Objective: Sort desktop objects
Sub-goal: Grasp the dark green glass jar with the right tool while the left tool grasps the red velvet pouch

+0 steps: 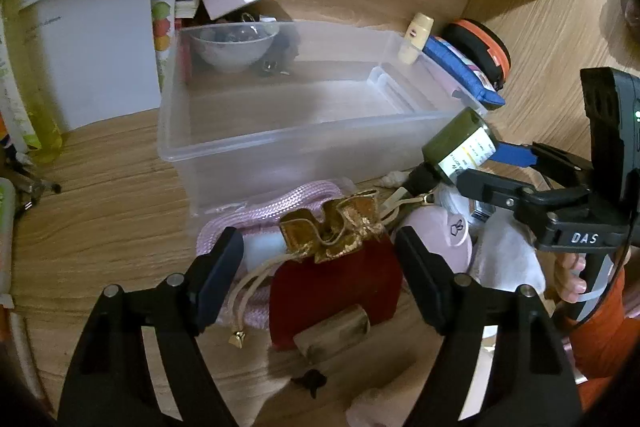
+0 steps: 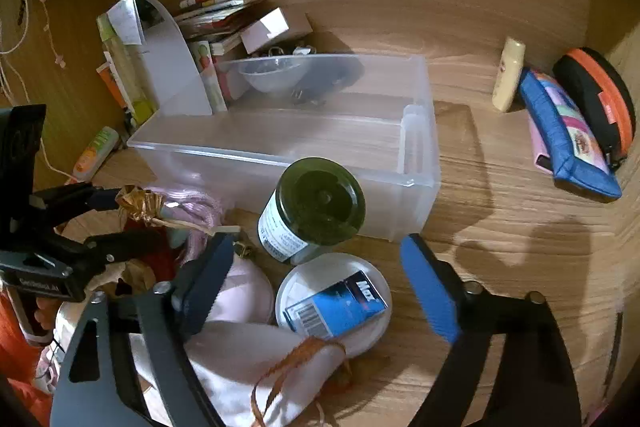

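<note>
Left gripper [image 1: 320,259]: jaws spread wide, empty, straddling the red velvet pouch [image 1: 340,283] at lower centre of the left wrist view.
Pouch: lies on the bench [image 1: 100,227] in front of the clear plastic bin [image 1: 280,131]; gold gathered neck [image 1: 332,223] points toward the bin, cream drawstring trails to its left. Rests partly on a pink woven cord [image 1: 256,215].
Handling, pouch: judged soft and light, will crumple; best pinched across the gathered neck, where the cloth is bunched and firm.
Right gripper [image 2: 316,263]: jaws parted, holding nothing; the dark green glass jar [image 2: 316,211] lies tipped just ahead of them, centre of the right wrist view, against the bin's near wall.
Handling, jar: judged rigid, smooth, breakable, heavier than the cloth items; grip across the body, not the label end.
Nearby: white round lid [image 2: 332,303] with a blue box [image 2: 340,303] on it, white cloth bag [image 2: 248,367] lower left.
Bin: looks empty.
</note>
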